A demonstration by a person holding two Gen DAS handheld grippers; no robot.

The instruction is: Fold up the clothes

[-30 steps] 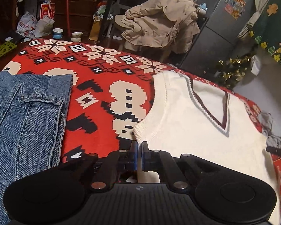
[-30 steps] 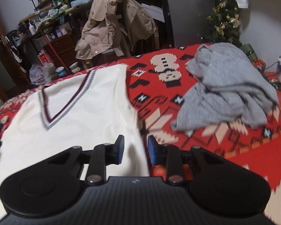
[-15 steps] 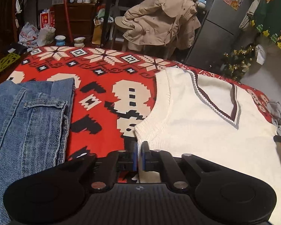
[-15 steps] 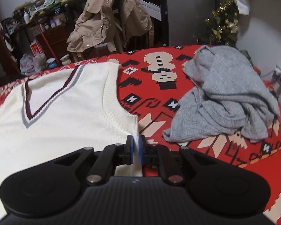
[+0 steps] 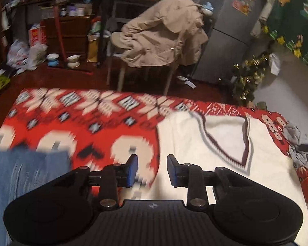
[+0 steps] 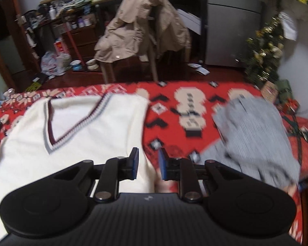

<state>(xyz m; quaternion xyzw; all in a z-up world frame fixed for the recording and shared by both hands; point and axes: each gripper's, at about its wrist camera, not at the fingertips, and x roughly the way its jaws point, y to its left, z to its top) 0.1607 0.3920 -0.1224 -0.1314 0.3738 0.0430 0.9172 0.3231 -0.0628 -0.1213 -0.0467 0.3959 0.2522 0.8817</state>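
Two black grippers tilt down over the red patterned blanket (image 5: 76,127), bare between the blue denim garment (image 5: 26,170) at 9 o'clock and the crumpled grey knit (image 6: 254,135) at 3. The cream V-neck knitted vest (image 6: 88,135) lies flat at the middle. The left gripper (image 5: 152,169) and right gripper (image 6: 147,163) are opening, fingers apart above its side edges, gripping nothing.

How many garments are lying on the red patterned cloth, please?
3: a cream V-neck vest in the middle, a crumpled grey sweater to its right, blue denim to its left. More may be out of view.

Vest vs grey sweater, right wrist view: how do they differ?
The vest is cream with a striped V-neck; the sweater is plain grey. The vest lies spread flat; the sweater sits crumpled in a heap. The vest is left of the right tool, the sweater right. Both rest on the red blanket.
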